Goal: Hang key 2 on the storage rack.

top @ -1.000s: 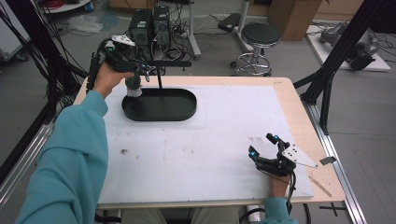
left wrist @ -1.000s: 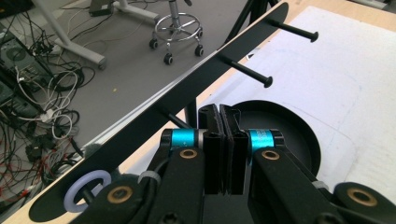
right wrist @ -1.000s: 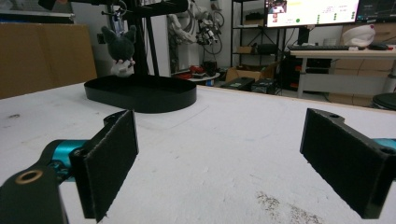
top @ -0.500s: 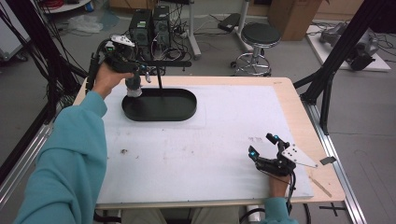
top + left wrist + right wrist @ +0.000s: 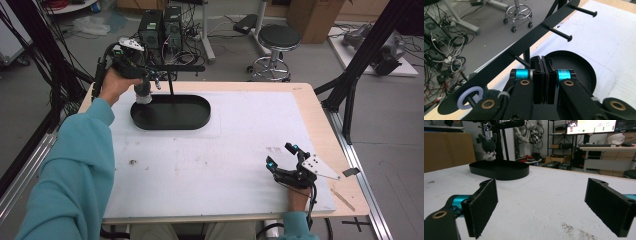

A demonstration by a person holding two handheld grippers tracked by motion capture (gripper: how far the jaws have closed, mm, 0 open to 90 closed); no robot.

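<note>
Your left claw (image 5: 150,82) sits at the rack (image 5: 172,67) over the tray (image 5: 170,112), at the bench's (image 5: 310,107) far left. The left gripper view shows its pads pressed flat together with nothing visibly between them, beside a peg (image 5: 520,61), and a pale ring (image 5: 471,97) on the end peg. The right gripper view adds what hangs there: a plush toy (image 5: 488,148) above the tray (image 5: 499,171). Your right claw (image 5: 282,156) rests near the bench's front right edge, spread wide and empty.
</note>
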